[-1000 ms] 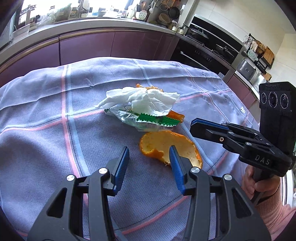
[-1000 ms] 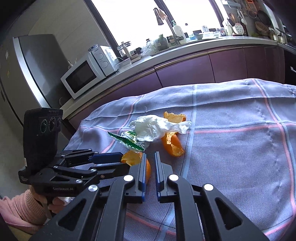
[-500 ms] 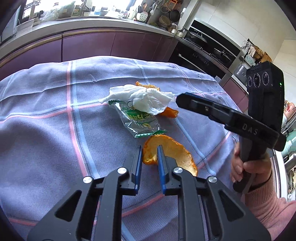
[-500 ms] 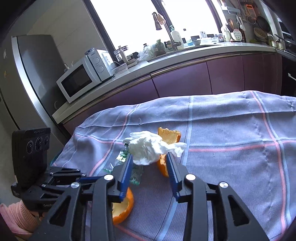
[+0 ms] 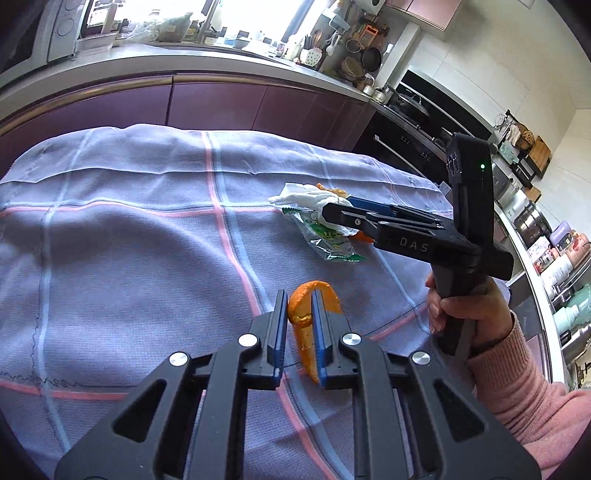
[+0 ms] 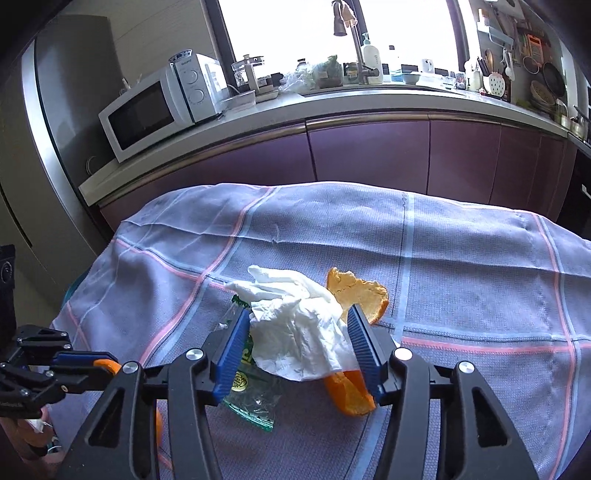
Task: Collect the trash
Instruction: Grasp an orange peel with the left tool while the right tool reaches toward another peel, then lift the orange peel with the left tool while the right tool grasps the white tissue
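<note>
My left gripper point(image 5: 299, 301) is shut on a curled orange peel point(image 5: 308, 314) and holds it above the checked cloth point(image 5: 129, 258). My right gripper point(image 6: 297, 328) is open, its jaws on either side of a crumpled white tissue point(image 6: 295, 317). The tissue lies on a clear green-printed wrapper point(image 6: 247, 391) and other orange peel pieces point(image 6: 356, 291). In the left wrist view the right gripper point(image 5: 338, 212) reaches into that pile, with the tissue point(image 5: 303, 194) and wrapper point(image 5: 328, 242) under it.
The table is covered by the lilac cloth with pink and blue stripes. Behind it runs a purple kitchen counter point(image 6: 369, 155) with a microwave point(image 6: 147, 114) and a sink tap point(image 6: 347, 33). An oven point(image 5: 413, 133) stands at the right.
My left gripper shut on the orange peel and lifted it off the cloth. My right gripper opened wide and moved forward around the tissue.
</note>
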### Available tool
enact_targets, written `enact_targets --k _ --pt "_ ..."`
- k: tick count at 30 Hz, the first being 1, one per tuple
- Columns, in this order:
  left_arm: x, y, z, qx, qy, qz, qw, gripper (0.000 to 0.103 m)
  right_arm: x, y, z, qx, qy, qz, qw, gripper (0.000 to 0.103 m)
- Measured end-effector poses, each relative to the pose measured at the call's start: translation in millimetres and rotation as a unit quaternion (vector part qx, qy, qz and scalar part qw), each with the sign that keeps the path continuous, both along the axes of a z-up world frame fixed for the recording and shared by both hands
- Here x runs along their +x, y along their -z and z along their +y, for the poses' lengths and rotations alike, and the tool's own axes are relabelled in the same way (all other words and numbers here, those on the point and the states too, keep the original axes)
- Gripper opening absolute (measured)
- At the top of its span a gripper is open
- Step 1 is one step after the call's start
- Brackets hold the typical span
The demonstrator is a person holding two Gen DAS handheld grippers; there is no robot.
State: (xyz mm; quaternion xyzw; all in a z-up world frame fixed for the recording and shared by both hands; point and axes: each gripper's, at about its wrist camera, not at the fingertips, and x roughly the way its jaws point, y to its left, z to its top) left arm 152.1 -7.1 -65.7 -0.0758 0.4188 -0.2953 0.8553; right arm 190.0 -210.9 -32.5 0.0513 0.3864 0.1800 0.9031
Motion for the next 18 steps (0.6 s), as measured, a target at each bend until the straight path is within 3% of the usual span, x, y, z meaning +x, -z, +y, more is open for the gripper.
enact_targets --k 1,4,18 --pt "-1 0 4 -0.001 -0.003 0.0 1.0 0.013 -1 0 0 0.001 0.001 0.002 1.0 0.029" --pt "-4 0 16 -0.005 -0.011 0.0 0.9999 0.013 -4 -3 -4 0.006 0.006 -0.003 1.0 0.017" --pt "-21 -9 64 -0.006 -0.053 -0.023 0.9983 0.012 -39 -39 0 0.047 0.004 -0.052 0.998 0.014"
